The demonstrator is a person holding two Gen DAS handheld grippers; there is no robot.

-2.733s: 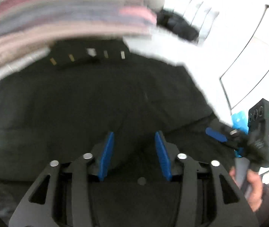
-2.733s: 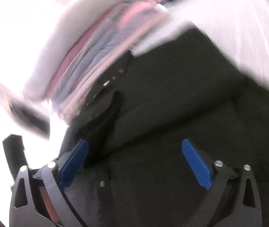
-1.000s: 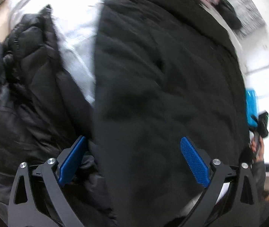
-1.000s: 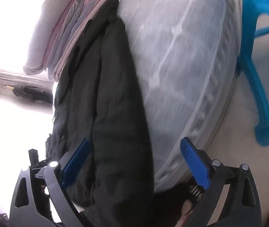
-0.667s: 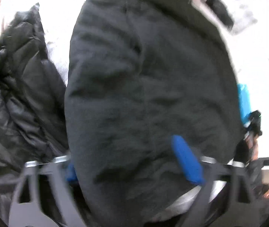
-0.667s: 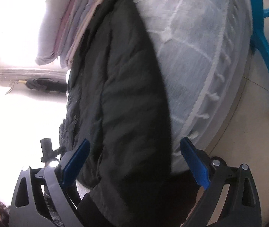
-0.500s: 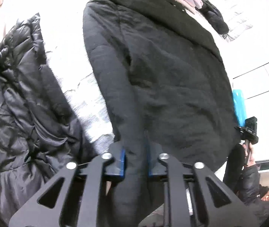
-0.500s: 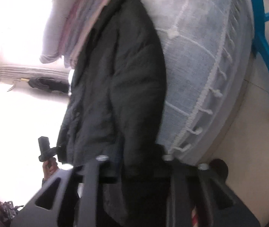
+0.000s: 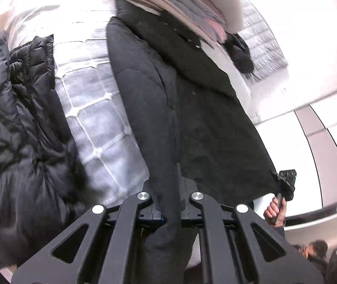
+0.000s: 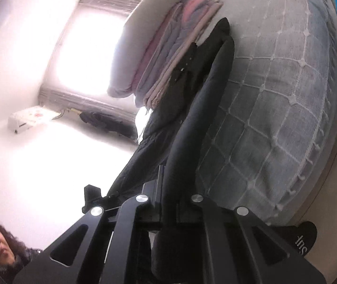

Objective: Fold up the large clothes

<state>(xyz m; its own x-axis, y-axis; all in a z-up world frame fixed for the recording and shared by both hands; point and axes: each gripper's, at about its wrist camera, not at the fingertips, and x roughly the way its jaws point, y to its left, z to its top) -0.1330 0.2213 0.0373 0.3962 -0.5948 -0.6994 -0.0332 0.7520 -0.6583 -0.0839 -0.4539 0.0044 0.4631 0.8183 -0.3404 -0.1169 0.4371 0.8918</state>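
You are at a bed with a grey checked cover (image 9: 97,118), and it fills the right side of the right wrist view too. A bright window (image 10: 90,40) glows at the upper left of that view. A stack of folded blankets (image 10: 168,54), pink, purple and grey, sits at the top middle, and the same stack runs along the top of the left wrist view.

The big black coat (image 9: 204,118) lies on the bed and runs from the blankets at the top down to the bottom middle of the left wrist view. Its top end touches the stack.

Your left gripper (image 9: 170,209) is at the bottom middle of its own view. Its jaws are pinched tight on a thick fold of the coat's edge. Your right gripper (image 10: 170,209) is at the bottom middle of its view. Its jaws are pinched tight on the coat's other bottom edge, and the cloth rises in a long dark roll toward the top of the frame.

In the left wrist view you see your right hand (image 9: 275,210) at the lower right, holding the other gripper at the coat's corner.

A shiny black puffy jacket (image 9: 14,130) is bunched up on the left side of the left wrist view, beside the coat but apart from it. A small dark cloth (image 9: 239,54) lies at the upper right.
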